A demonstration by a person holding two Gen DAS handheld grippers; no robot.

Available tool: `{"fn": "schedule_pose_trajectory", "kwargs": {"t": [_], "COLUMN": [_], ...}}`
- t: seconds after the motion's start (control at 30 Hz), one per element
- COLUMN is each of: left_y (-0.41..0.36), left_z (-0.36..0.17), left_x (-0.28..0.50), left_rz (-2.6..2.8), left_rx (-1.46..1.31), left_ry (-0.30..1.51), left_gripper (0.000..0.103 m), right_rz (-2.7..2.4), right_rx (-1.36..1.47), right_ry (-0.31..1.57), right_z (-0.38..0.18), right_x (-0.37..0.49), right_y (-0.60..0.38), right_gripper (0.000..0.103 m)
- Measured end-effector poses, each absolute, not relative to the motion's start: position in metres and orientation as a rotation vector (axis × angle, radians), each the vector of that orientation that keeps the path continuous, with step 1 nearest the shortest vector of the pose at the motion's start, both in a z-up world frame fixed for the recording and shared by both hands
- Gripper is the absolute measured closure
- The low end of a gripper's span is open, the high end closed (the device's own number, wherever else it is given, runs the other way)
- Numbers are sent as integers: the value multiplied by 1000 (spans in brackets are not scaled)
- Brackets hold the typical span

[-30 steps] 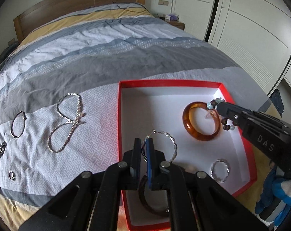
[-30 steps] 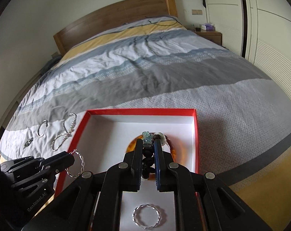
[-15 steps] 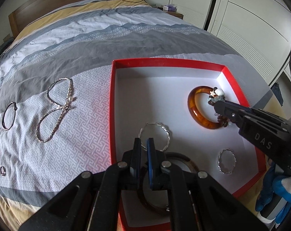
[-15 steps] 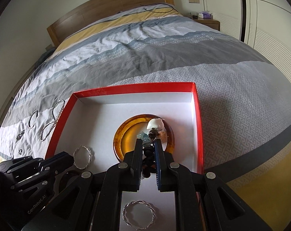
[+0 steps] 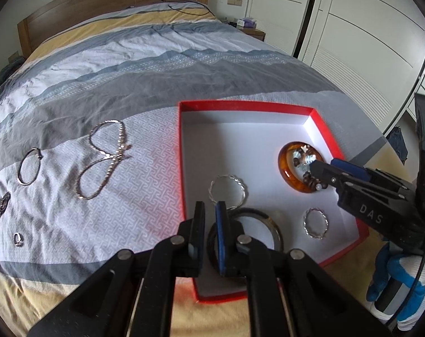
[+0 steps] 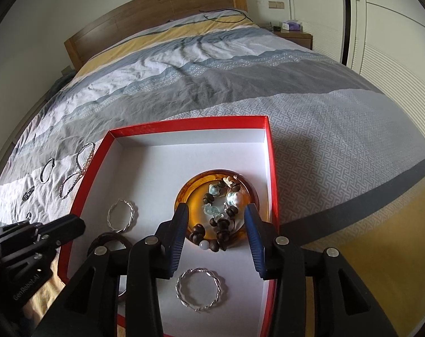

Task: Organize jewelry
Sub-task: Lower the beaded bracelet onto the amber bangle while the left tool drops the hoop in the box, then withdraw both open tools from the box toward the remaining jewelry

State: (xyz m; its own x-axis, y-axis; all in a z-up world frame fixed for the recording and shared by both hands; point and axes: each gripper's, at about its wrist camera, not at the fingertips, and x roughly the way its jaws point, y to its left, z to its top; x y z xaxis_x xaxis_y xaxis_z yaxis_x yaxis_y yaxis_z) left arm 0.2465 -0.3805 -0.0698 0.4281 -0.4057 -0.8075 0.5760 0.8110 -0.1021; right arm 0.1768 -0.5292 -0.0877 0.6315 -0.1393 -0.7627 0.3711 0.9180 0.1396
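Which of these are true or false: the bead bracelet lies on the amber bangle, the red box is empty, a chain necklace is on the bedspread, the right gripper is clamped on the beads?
1. The bead bracelet lies on the amber bangle. True.
2. The red box is empty. False: it holds several bangles and the beads.
3. A chain necklace is on the bedspread. True.
4. The right gripper is clamped on the beads. False: its jaws are opening, with the beads lying loose between them.

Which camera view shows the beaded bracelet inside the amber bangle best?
The right wrist view. There the beaded bracelet lies close, between the opening fingers of the right claw, and single beads are clear. In the left wrist view the bracelet is small, and the right claw partly covers it.
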Motion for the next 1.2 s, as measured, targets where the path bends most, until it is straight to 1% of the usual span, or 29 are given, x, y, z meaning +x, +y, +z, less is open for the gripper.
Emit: {"fn": "schedule_pose_trajectory", "kwargs": {"t": [0.17,0.33,0.67,0.8,0.97,1.2], "left_y": [-355,-323,-244,-208,-166,-128], "left_z": [-59,-49,-32,-30,-28,-36], "left_x": [244,241,245,250,255,260], "left_rz": [-584,-530,-409,-350,-287,-232], "left_rx": [183,170,112,89,72,47], "left_ry": [937,913,868,855,842,850], "left_gripper": [93,84,82,78,78,77], "right_rz": [-316,-315,-239,-203,-160,-95], "right_rx": [285,289,220,192,155,113], "right_ry": [825,786,721,702,714,757], "right_z": [-79,-65,-37,-32,-32,-43], "right_x": [167,159,166,170,178,194], "right_y": [-520,-501,-428,-394,-355,-311], "right_gripper": [61,61,61,61,61,61]}}
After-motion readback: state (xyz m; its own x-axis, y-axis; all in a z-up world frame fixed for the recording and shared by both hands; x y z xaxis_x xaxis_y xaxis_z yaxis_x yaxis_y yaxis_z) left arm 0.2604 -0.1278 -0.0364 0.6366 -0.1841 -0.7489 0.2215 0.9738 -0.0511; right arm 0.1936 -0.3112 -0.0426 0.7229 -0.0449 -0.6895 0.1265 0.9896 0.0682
